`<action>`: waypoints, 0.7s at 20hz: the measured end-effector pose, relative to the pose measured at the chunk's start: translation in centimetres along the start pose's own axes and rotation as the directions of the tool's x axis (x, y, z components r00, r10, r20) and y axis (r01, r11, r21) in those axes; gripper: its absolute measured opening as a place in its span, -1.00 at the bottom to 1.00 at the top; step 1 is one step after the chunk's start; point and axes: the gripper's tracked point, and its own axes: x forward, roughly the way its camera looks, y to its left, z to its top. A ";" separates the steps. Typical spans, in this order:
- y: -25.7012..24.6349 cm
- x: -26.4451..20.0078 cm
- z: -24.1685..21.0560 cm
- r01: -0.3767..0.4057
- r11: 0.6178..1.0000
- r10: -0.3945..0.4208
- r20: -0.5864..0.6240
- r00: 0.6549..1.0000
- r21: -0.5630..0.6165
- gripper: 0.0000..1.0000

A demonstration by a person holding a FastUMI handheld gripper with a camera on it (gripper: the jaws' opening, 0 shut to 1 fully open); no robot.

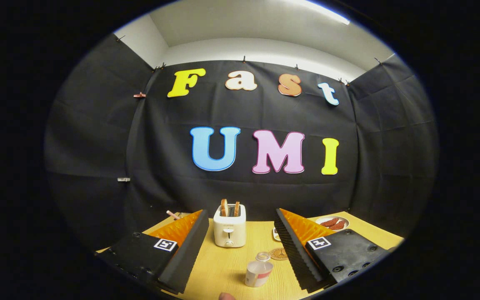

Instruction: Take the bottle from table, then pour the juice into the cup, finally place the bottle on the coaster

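the gripper has its fingers wide apart and holds nothing; the bottle stands upright on the table between them, nearer the right finger at about 5 o'clock from the toaster. to grasp well, i'd centre the body between both fingers before closing. the bottle looks uncapped with little inside. the coaster lies at its 1 o'clock. the toaster holds two slices; a plate carries reddish food.
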 end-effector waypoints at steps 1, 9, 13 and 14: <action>0.1 -0.2 -0.8 0.001 1.000 -0.001 -0.009 1.000 0.000 0.95; -0.7 -1.4 -10.2 0.093 0.995 -0.091 -0.076 0.993 0.022 0.93; -2.9 -0.6 -14.4 0.143 0.990 -0.141 -0.119 0.983 0.004 0.94; -3.5 -0.3 -15.5 0.151 0.989 -0.149 -0.129 0.980 0.004 0.93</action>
